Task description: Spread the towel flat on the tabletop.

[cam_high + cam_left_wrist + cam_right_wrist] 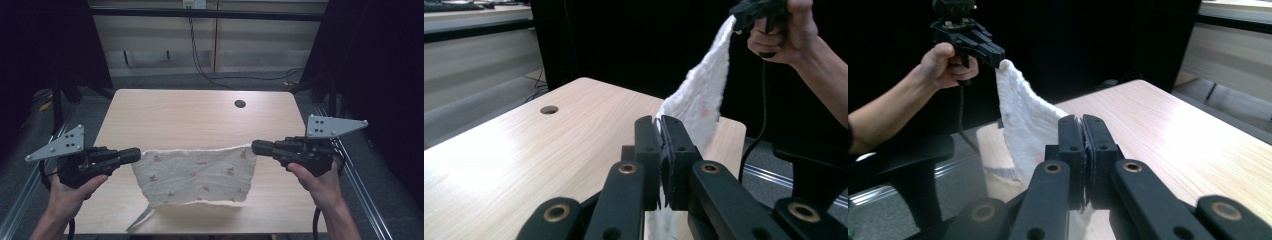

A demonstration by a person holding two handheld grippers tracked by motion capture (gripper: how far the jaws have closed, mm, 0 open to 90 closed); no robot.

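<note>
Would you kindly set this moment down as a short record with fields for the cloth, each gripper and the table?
cloth: white cloth with small red print, stretched between the grippers, hanging above the table, a thin strip dangling at its lower left
left gripper: shut on the cloth's upper left corner
right gripper: shut on the cloth's upper right corner
table: light wood, round cable hole near its far right

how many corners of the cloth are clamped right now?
2. Left hand-held gripper pinches the cloth's top left corner, right hand-held gripper its top right. Lower corners hang free.
</note>
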